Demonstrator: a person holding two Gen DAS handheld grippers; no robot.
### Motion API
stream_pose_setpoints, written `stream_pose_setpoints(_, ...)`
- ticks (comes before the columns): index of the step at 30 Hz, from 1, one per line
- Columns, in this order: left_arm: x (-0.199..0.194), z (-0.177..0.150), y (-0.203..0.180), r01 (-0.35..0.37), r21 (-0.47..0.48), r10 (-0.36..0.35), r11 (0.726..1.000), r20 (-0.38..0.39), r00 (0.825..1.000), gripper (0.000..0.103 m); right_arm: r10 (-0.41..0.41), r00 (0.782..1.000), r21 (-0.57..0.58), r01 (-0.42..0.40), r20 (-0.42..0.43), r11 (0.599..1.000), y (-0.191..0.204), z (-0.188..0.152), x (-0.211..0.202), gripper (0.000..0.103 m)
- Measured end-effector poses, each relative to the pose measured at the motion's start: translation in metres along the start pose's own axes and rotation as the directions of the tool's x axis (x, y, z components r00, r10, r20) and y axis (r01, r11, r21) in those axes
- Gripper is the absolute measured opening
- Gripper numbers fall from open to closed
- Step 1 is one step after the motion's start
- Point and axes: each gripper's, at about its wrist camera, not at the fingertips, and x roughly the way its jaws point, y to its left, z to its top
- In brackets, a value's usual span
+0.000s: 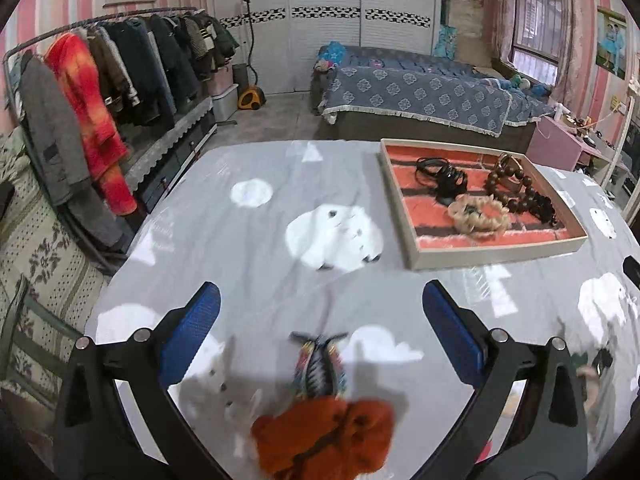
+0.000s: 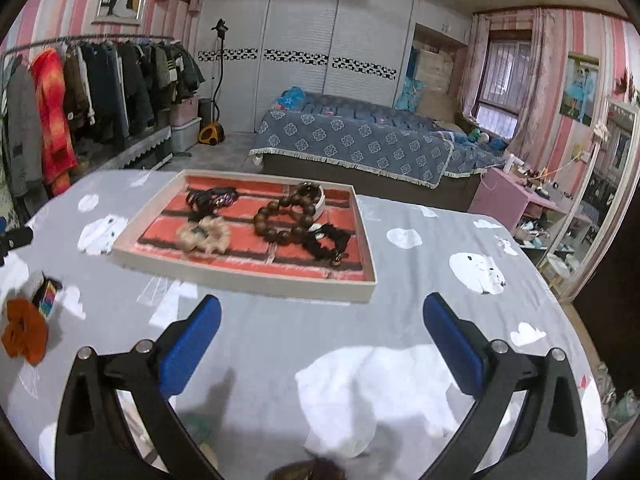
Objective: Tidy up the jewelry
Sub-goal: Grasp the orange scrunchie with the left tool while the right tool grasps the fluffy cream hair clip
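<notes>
The left gripper (image 1: pixel 320 336) hangs over the grey cloud-print tablecloth (image 1: pixel 256 248) with its blue pads (image 1: pixel 192 332) spread wide and nothing between them. Just below it, near the camera, lie an orange scrunchie (image 1: pixel 324 436) and a multicoloured hair claw (image 1: pixel 318 364), touching each other. The right gripper (image 2: pixel 322 340) is likewise wide open and empty above the cloth. Beyond it sits the jewelry tray (image 2: pixel 240 284) with a red brick-pattern lining, holding a dark wooden bead bracelet (image 2: pixel 280 220), a cream scrunchie (image 2: pixel 204 236), black hair ties (image 2: pixel 208 198) and a black scrunchie (image 2: pixel 326 242). A clothes rack (image 1: pixel 100 64) stands far left, a bed (image 1: pixel 412 96) far behind
</notes>
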Motion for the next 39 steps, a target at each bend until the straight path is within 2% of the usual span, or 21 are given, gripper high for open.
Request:
stream_pose_setpoints(2,-0.003,-0.011,0.007,-0.004,-0.008,0.004,1.000,-0.001,1.000,0.098,-0.005,1.000,0.003,0.005,-0.011,1.000,0.006,-0.008,-0.003,0.099)
stream_pose_setpoints(7,-0.009,-0.035,0.013,-0.005,-0.010,0.005,1.000,0.001,1.000,0.098,0.043,0.997,0.060,-0.039,-0.070,0.997,0.013,-0.028,-0.004,0.099)
stream_pose_setpoints(14,0.000,-0.060,0.021,0.009,-0.016,-0.010,1.000,-0.036,0.999,0.098,0.058,0.992,0.092,-0.048,-0.113,0.995,0.017,-0.050,-0.003,0.099)
stream_pose_setpoints(21,-0.001,-0.076,0.016,0.032,-0.009,-0.033,0.999,-0.042,0.999,0.098,0.096,0.984,0.107,-0.080,-0.149,0.991,0.022,-0.065,-0.006,0.099)
stream_pose_setpoints(26,0.000,-0.087,0.013,0.040,0.003,-0.040,0.999,-0.049,0.998,0.098,0.112,0.984,0.120,-0.095,-0.140,0.988,0.028,-0.071,-0.014,0.099)
stream_pose_setpoints(34,0.004,-0.092,0.023,0.064,-0.041,-0.067,0.997,-0.068,0.995,0.098,0.094,0.982,0.069,-0.084,-0.164,0.994,0.047,-0.078,-0.011,0.098)
stream_pose_setpoints(36,0.006,-0.093,0.022,0.069,-0.039,-0.071,0.997,-0.075,0.995,0.098,0.100,0.980,0.068,-0.089,-0.170,0.994,0.050,-0.080,-0.009,0.096)
stream_pose_setpoints(38,0.008,-0.095,0.018,0.065,-0.021,-0.067,0.998,-0.079,0.995,0.098,0.113,0.977,0.067,-0.102,-0.182,0.992,0.052,-0.082,-0.007,0.085)
stream_pose_setpoints(39,0.008,-0.095,0.017,0.066,-0.013,-0.067,0.998,-0.079,0.995,0.098,0.121,0.975,0.068,-0.110,-0.187,0.992,0.053,-0.083,-0.006,0.084)
